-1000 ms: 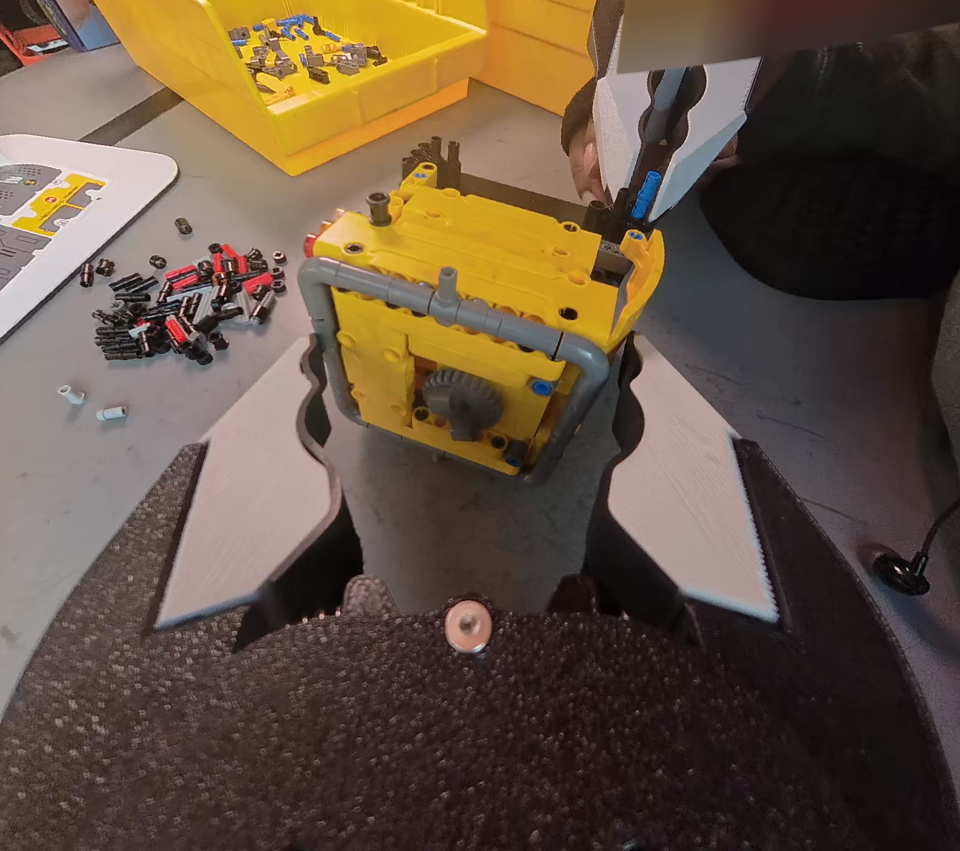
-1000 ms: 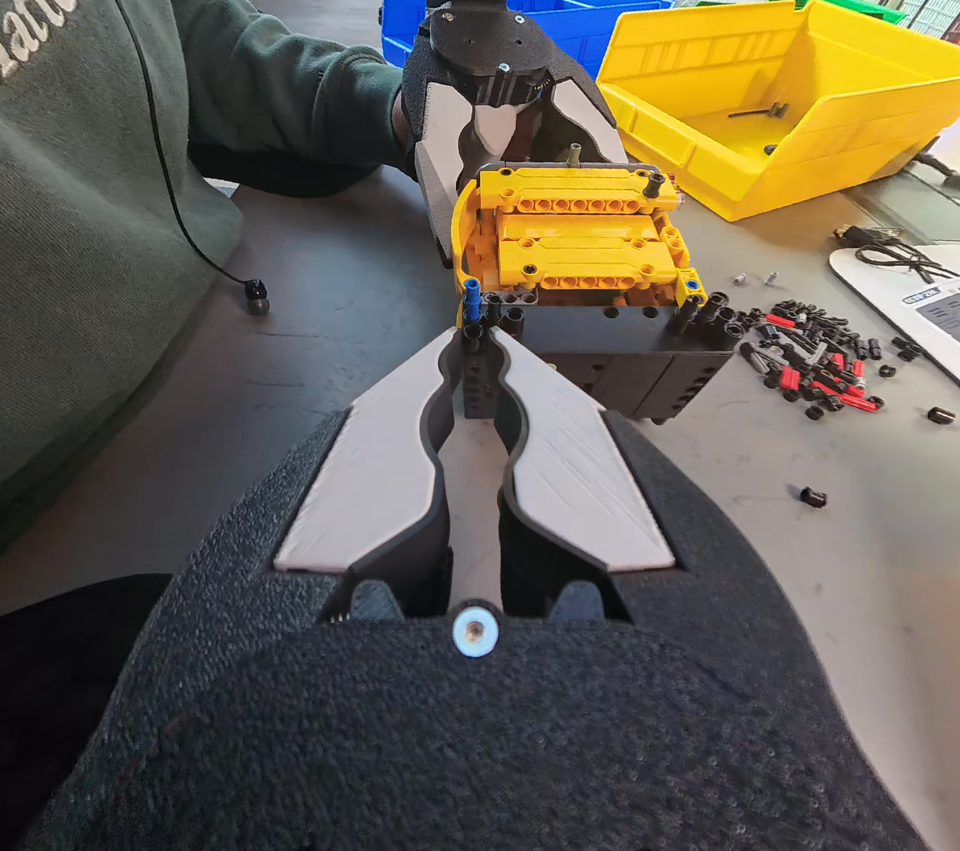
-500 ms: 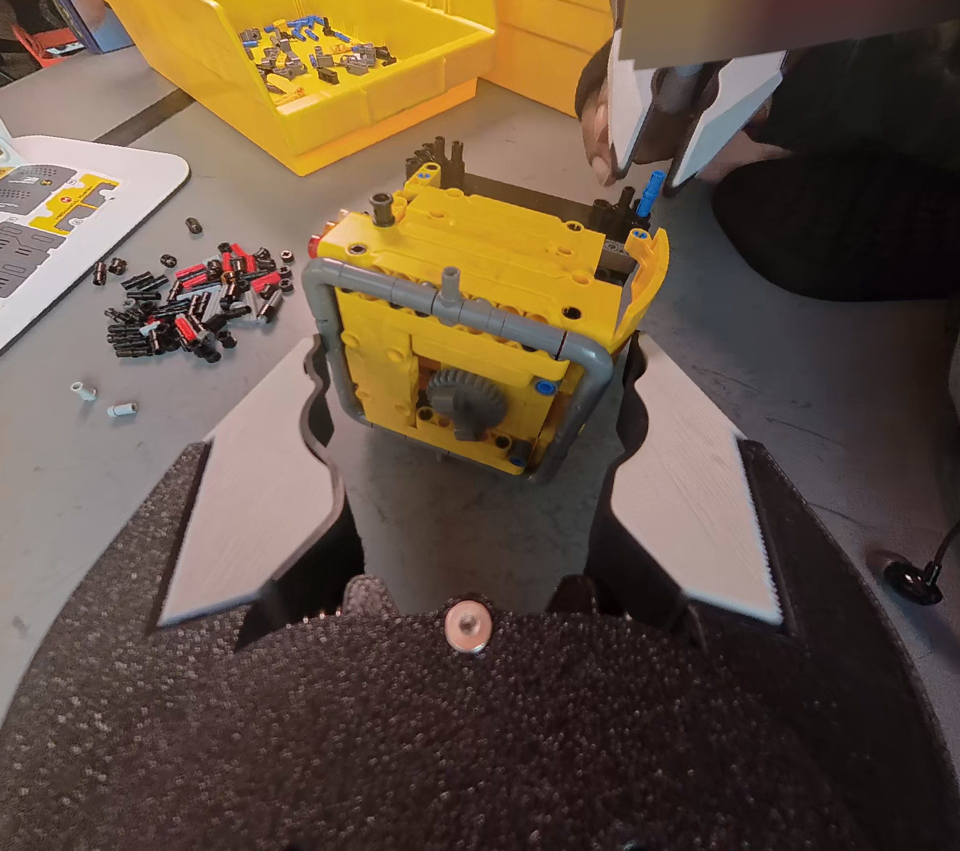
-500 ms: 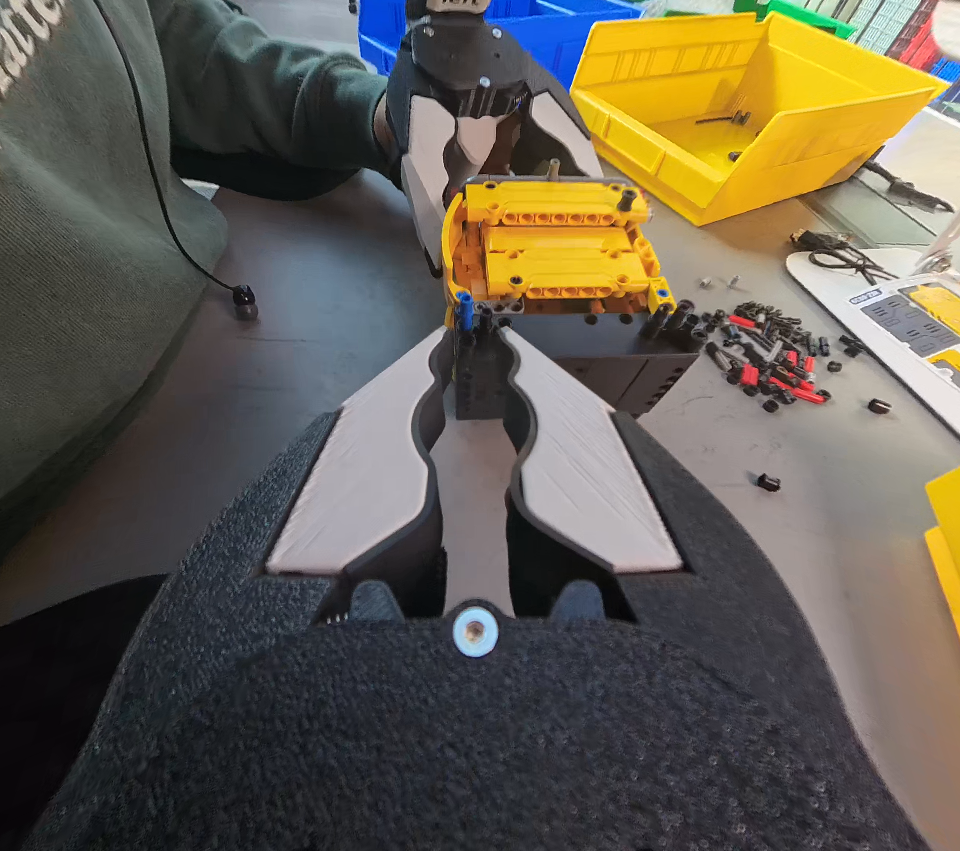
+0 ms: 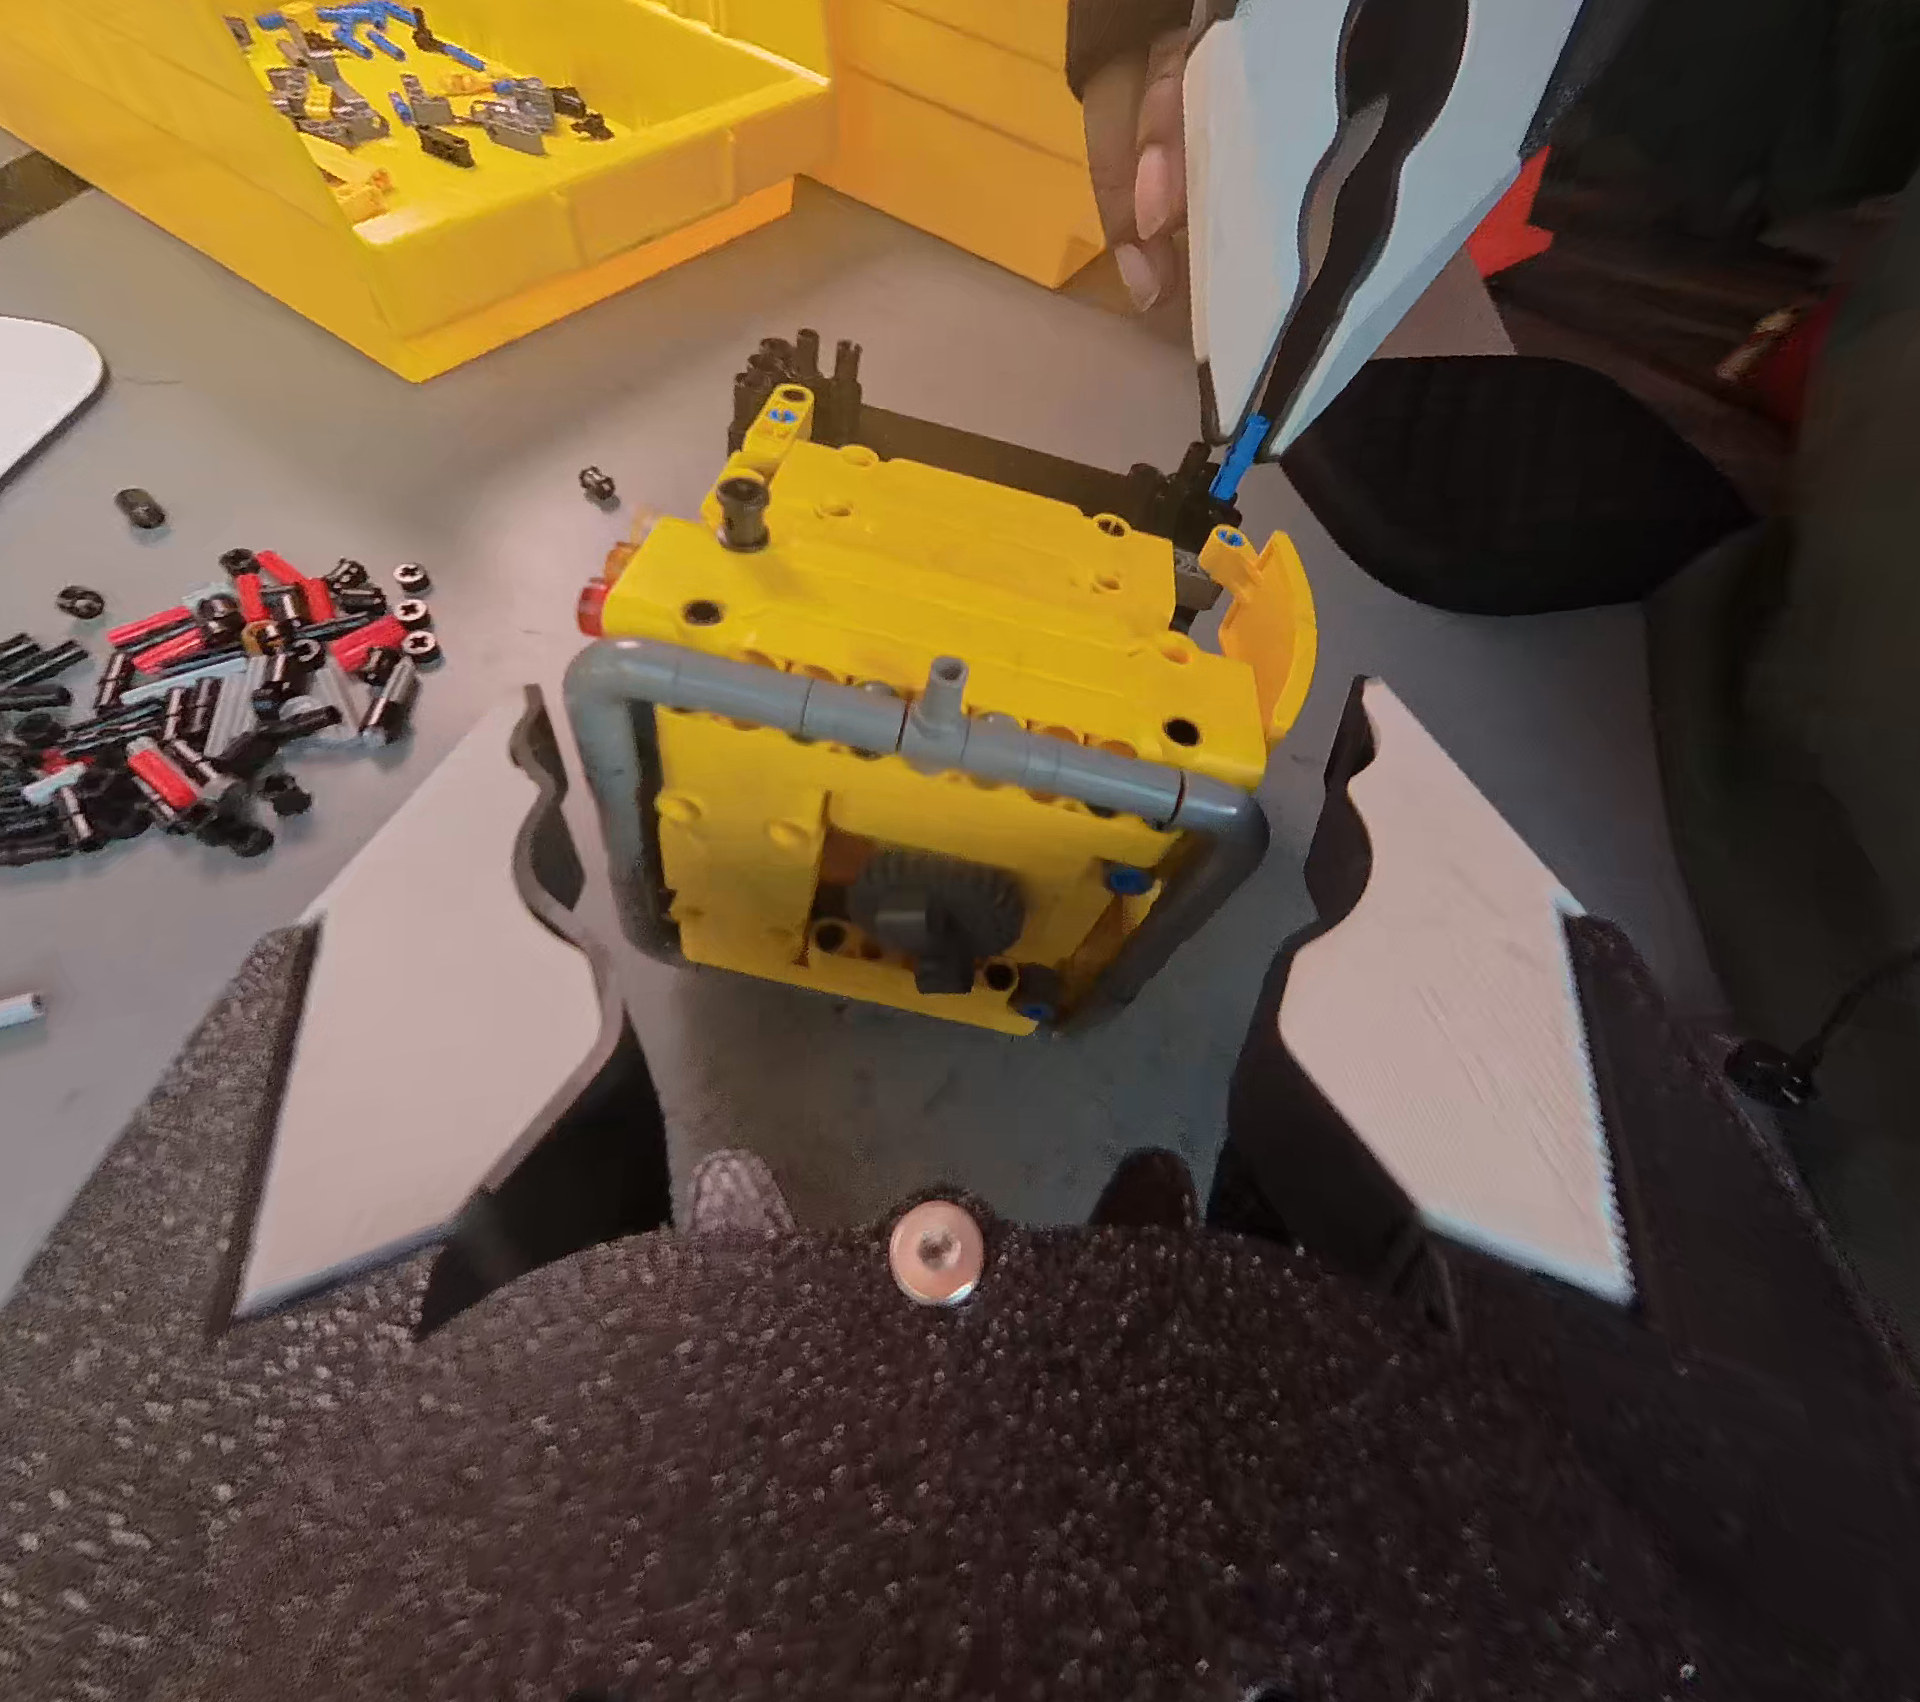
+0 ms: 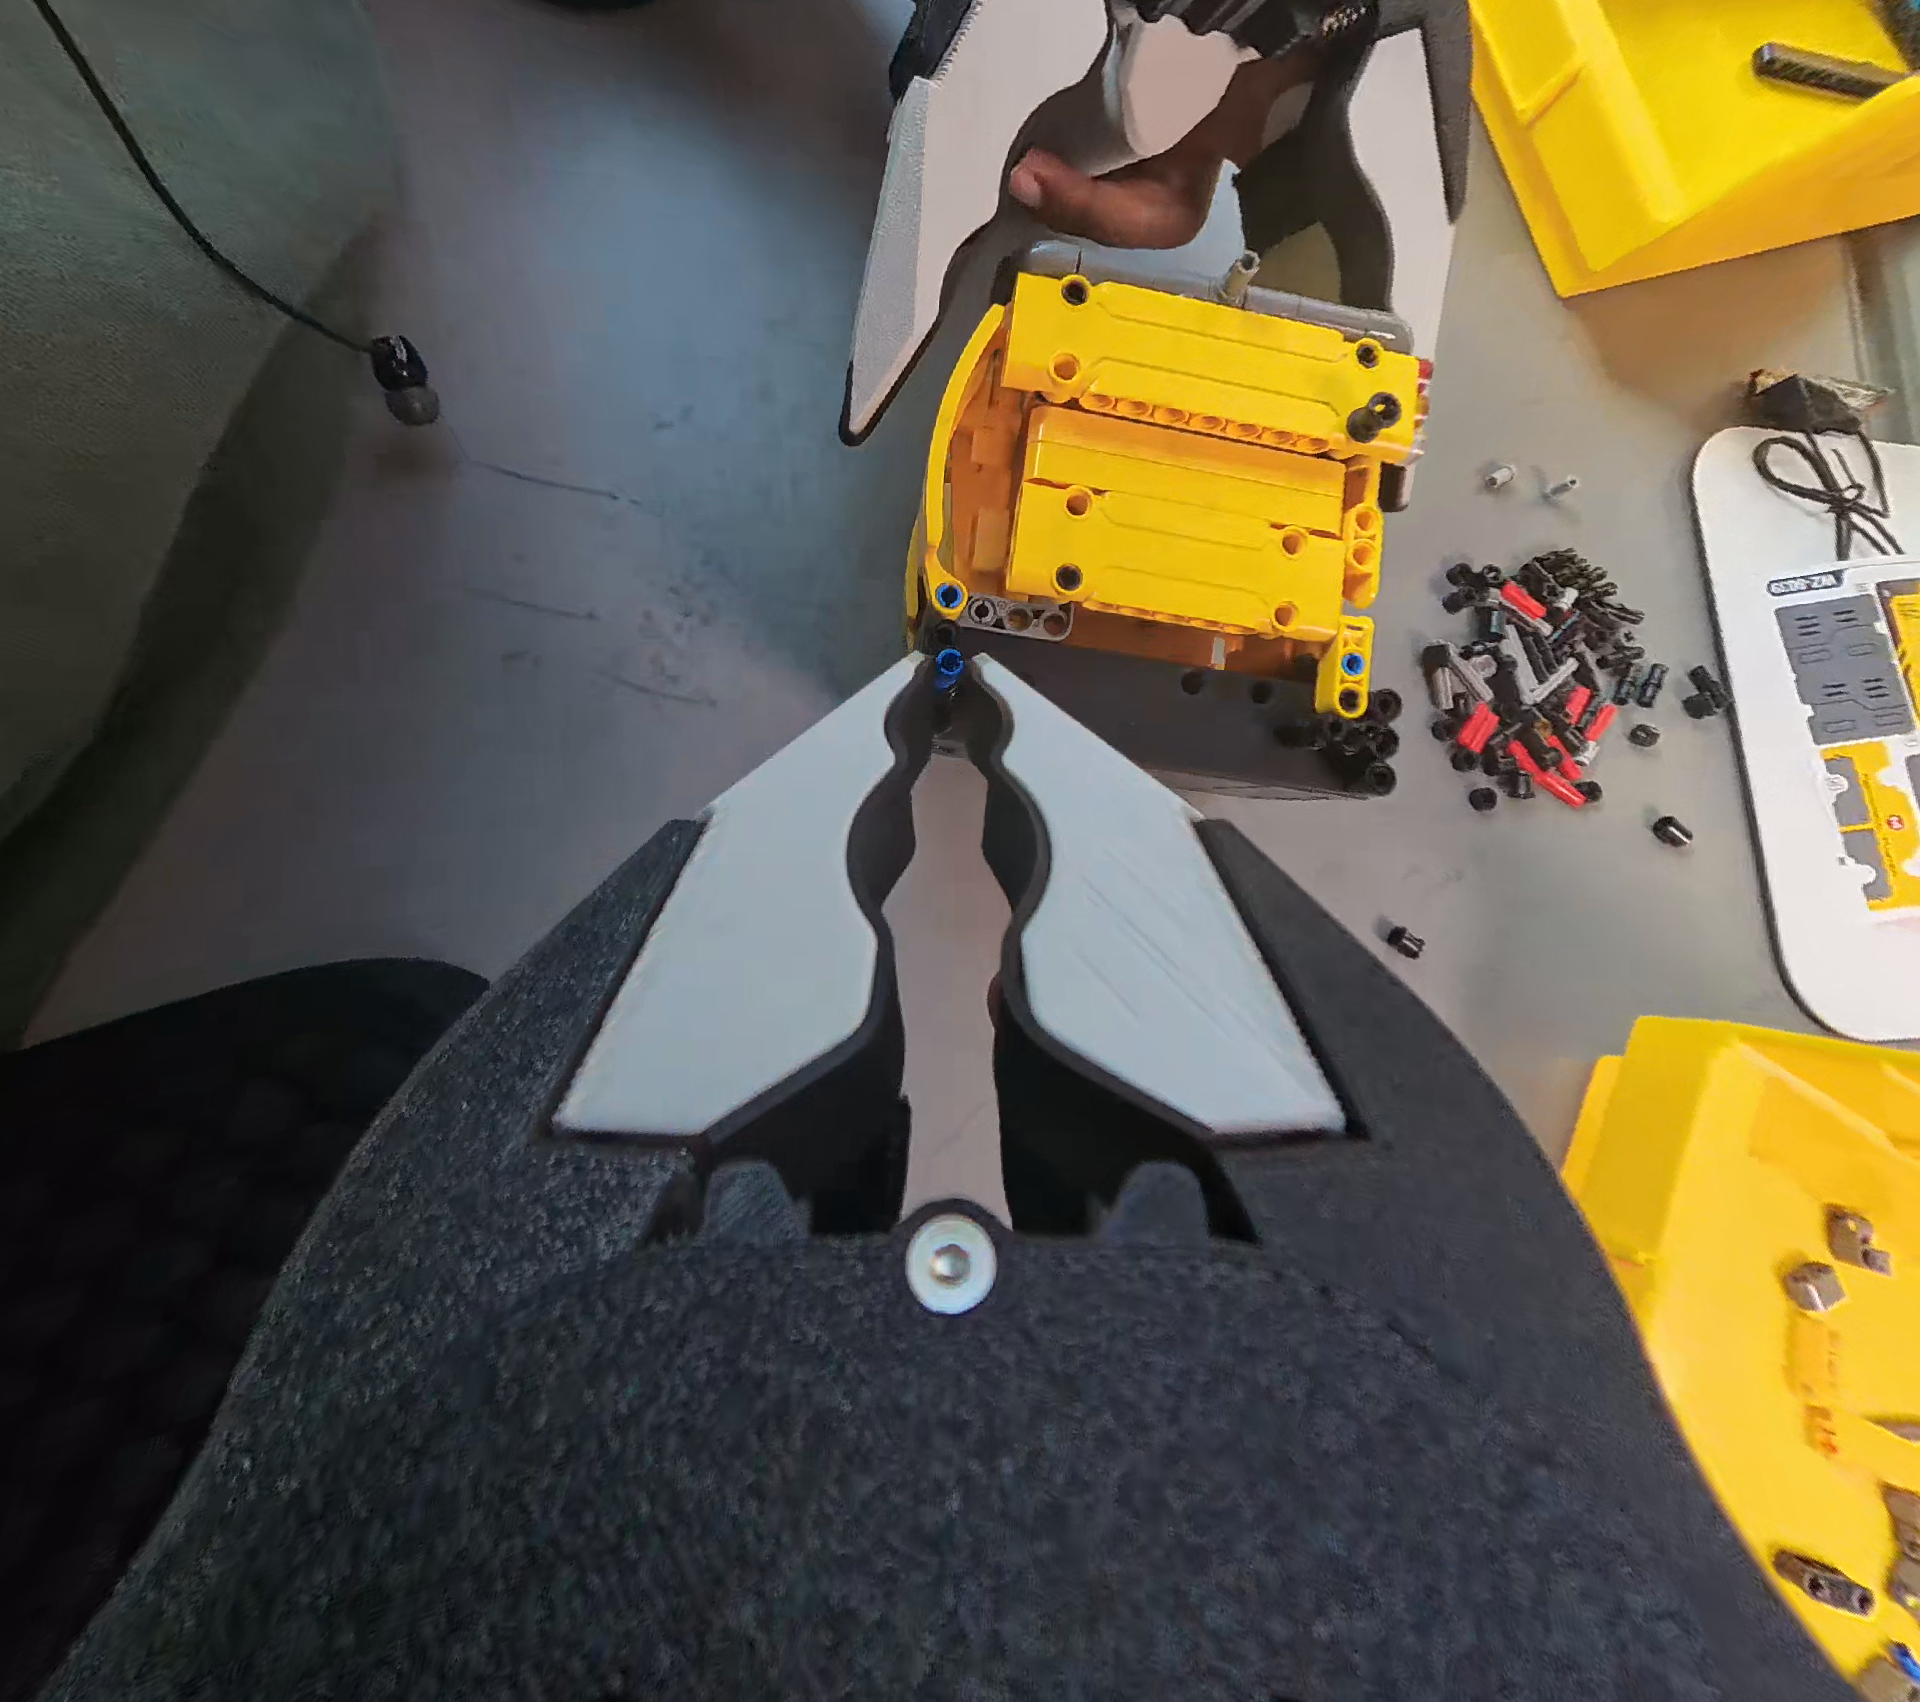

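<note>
A yellow brick model (image 5: 935,613) with a grey tube frame, a grey gear and a black rear part stands on the grey table. My left gripper (image 5: 945,717) is open, with one finger on each side of the model's near end; it also shows in the right wrist view (image 6: 1143,322). My right gripper (image 6: 943,688) points down from above and is shut on a small blue pin (image 6: 947,663) at the model's black rear corner. In the left wrist view the right gripper (image 5: 1247,431) pinches this blue pin (image 5: 1236,463) upright.
A pile of black and red pins (image 5: 208,696) lies left of the model, also in the right wrist view (image 6: 1527,676). Yellow bins (image 5: 520,125) with small parts stand behind; others (image 6: 1662,42) (image 6: 1766,1340) flank the right. A white instruction sheet (image 6: 1818,717) lies nearby. A person's green sleeve (image 6: 156,302) is close.
My right gripper, open around the corner half a second ago, has swung up to point downward and shut on the blue pin. My left gripper stays around the model.
</note>
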Available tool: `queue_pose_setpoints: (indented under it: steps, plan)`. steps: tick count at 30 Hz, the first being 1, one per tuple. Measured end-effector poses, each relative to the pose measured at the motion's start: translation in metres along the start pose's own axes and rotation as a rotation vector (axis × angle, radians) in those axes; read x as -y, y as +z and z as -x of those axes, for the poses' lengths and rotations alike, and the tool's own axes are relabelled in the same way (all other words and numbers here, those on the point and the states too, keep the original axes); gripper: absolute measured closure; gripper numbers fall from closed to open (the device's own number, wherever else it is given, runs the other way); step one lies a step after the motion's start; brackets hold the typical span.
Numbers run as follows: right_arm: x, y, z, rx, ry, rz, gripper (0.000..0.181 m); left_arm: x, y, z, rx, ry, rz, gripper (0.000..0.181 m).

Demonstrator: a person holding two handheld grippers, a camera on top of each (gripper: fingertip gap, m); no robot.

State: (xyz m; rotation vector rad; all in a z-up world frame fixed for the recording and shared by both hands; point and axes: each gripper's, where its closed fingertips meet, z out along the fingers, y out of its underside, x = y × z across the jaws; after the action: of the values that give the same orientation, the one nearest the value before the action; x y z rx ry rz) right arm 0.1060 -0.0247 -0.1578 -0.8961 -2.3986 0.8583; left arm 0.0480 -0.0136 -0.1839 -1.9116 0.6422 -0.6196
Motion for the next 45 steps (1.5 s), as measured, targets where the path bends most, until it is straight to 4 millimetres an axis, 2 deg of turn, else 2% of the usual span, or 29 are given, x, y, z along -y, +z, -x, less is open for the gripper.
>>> queue_pose_setpoints:
  steps: [3, 15, 31, 42, 45]
  plan:
    - [-0.0007, 0.0007, 0.0008, 0.018, 0.004, 0.077, 0.177, 0.0001, 0.0082, -0.0005, -0.002, -0.004, 0.011, 0.046]
    - [-0.0041, 0.0031, 0.0002, 0.002, -0.051, 0.329, 0.179, -0.0018, 0.0063, 0.0022, 0.045, -0.026, 0.010, 0.052]
    - [-0.0060, 0.0050, 0.0000, 0.031, -0.044, 0.425, 0.179, -0.0023, 0.0062, 0.0031, 0.053, -0.037, 0.009, 0.052]
    - [-0.0070, 0.0054, -0.0004, 0.037, -0.164, 0.516, 0.179, -0.0022, 0.0062, 0.0035, 0.040, -0.033, 0.010, 0.052]
    - [-0.0060, 0.0060, -0.0009, 0.046, -0.243, 0.533, 0.179, -0.0025, 0.0057, 0.0040, 0.029, -0.028, 0.012, 0.052]
